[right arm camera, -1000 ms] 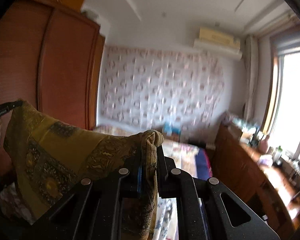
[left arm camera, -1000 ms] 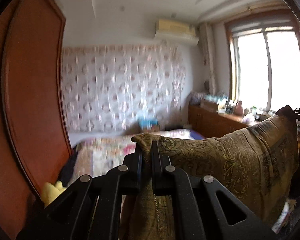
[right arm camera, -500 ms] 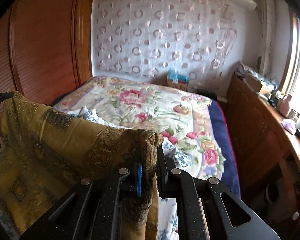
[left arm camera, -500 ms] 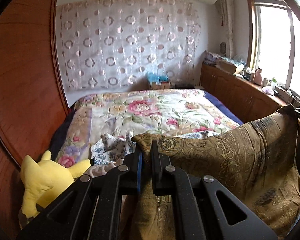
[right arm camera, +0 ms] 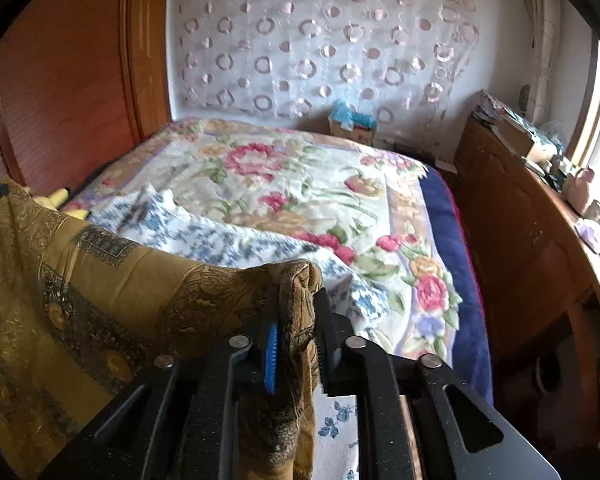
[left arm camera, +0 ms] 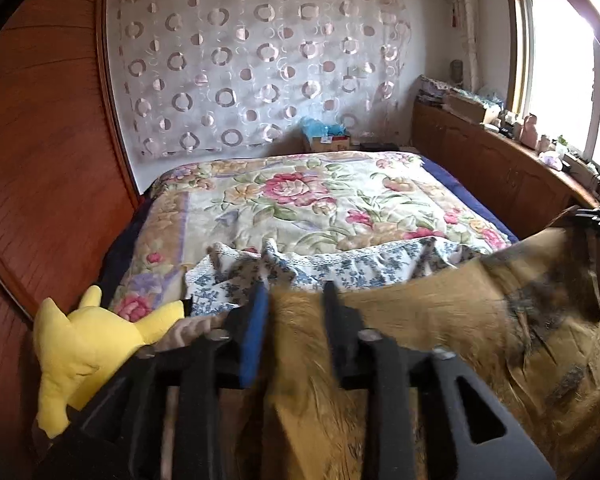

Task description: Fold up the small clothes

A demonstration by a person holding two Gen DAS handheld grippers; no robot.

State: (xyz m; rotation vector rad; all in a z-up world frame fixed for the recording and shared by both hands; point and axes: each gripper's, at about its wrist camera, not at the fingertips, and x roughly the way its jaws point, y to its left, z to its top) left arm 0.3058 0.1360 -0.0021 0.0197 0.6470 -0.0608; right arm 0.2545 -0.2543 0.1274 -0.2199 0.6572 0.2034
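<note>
A brown-gold patterned cloth (left arm camera: 480,312) (right arm camera: 100,280) hangs stretched between my two grippers, low over the near end of the bed. My left gripper (left arm camera: 295,292) has its jaws opening; one corner of the cloth, blurred, lies loose in the wide gap. My right gripper (right arm camera: 298,304) is also opening, and a bunched corner still stands between its pads with small gaps at the sides. That gripper shows at the far right of the left wrist view (left arm camera: 598,216). A white cloth with blue flowers (left arm camera: 340,268) (right arm camera: 220,240) lies crumpled on the bed just beyond.
The bed carries a floral blanket (left arm camera: 300,200) (right arm camera: 300,168). A yellow plush toy (left arm camera: 84,340) sits at its near left corner, against a red-brown wardrobe (left arm camera: 40,160). A long wooden cabinet (right arm camera: 520,240) with clutter runs along the right under the window. A cardboard box (left arm camera: 326,136) stands behind the bed.
Both grippers have swung down from facing the wall to low over the bed, carrying the brown cloth. Both pairs of jaws, tight on the cloth corners before, now stand apart, the left widely.
</note>
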